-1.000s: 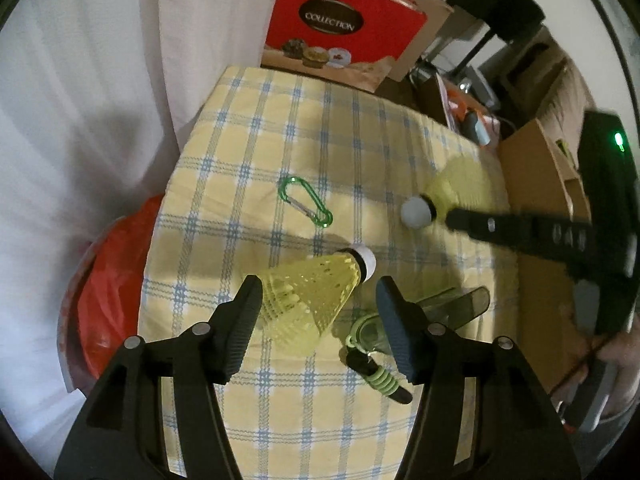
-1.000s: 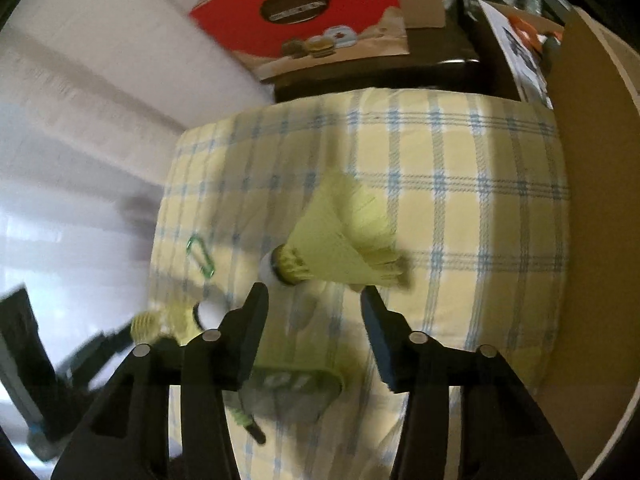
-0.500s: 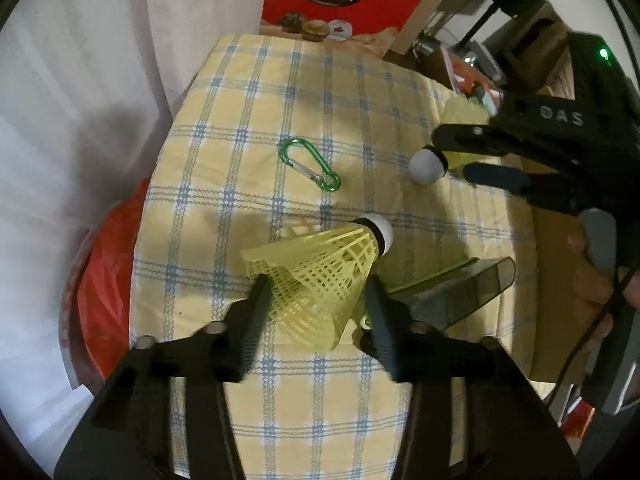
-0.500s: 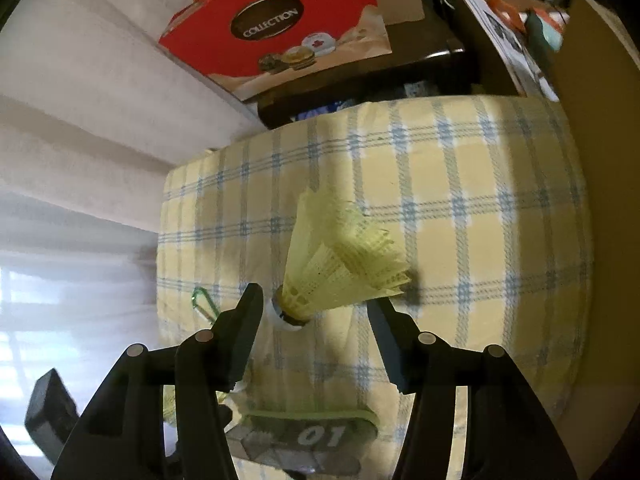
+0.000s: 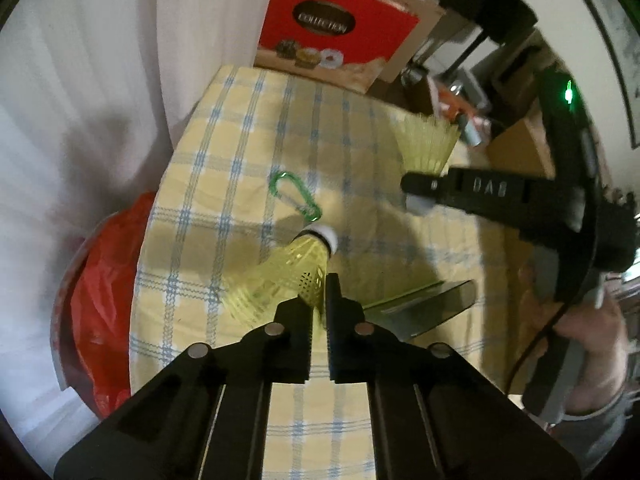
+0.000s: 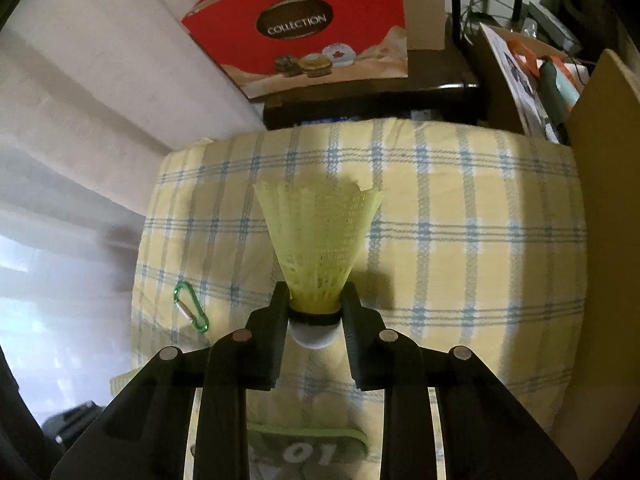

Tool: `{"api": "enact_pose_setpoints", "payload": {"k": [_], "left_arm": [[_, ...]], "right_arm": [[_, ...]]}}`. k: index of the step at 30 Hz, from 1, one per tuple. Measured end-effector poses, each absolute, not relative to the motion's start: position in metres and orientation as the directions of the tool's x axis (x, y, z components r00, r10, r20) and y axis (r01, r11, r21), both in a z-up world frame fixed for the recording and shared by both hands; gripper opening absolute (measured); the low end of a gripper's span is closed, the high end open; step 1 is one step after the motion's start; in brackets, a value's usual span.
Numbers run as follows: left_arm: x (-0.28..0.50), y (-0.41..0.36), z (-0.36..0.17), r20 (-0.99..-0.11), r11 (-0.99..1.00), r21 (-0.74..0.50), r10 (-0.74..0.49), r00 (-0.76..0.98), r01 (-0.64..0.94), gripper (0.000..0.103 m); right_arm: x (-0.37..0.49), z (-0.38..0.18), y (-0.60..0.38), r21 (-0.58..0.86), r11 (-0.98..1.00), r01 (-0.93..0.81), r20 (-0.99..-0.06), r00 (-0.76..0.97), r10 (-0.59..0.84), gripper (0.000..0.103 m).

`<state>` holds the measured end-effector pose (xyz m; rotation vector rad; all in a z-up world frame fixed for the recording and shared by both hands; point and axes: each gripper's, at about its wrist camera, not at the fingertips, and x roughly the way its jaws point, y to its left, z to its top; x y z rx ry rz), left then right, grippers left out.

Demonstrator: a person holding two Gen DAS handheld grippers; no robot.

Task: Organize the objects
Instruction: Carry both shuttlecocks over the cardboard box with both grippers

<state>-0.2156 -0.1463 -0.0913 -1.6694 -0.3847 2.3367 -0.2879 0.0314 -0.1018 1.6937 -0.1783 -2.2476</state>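
Observation:
Two yellow plastic shuttlecocks are on a yellow checked cloth [image 5: 240, 152]. One shuttlecock [image 5: 288, 272] lies on its side, white cork pointing away. My left gripper [image 5: 320, 292] is shut on the edge of its skirt. The other shuttlecock [image 6: 320, 232] stands between the fingers of my right gripper [image 6: 315, 300], skirt pointing away. Those jaws are closing, and the pads press on its dark band above the white cork. In the left wrist view this shuttlecock [image 5: 426, 144] and the right gripper [image 5: 416, 196] are at the upper right.
A green carabiner [image 5: 296, 196] lies on the cloth beyond the left shuttlecock. A dark see-through tube [image 5: 424, 308] with a green rim lies close to both grippers. A red paper bag [image 6: 312, 20] stands behind the table, a cardboard box [image 6: 600, 160] on the right, red plastic [image 5: 104, 300] on the left.
Both sets of jaws have closed: the left onto the skirt of the lying shuttlecock, the right onto the base of the other one, which now points straight ahead between its fingers.

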Motion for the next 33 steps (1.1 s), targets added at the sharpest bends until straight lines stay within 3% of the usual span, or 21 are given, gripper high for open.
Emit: {"api": "enact_pose_setpoints", "payload": {"k": [15,33], "left_arm": [[-0.210,-0.128,-0.063,-0.856,-0.930,-0.364,0.355,-0.375,-0.050,0.001],[-0.196,-0.041,0.021,-0.776,-0.891,-0.391,0.454,-0.438,-0.231,0.001]], "right_arm": [[-0.248,-0.039,0.057,0.299,-0.909,0.289,-0.877,-0.292,-0.382,0.025],[-0.213,0.029,0.121,0.228,-0.924,0.307,-0.844,-0.411,-0.345,0.025]]}}
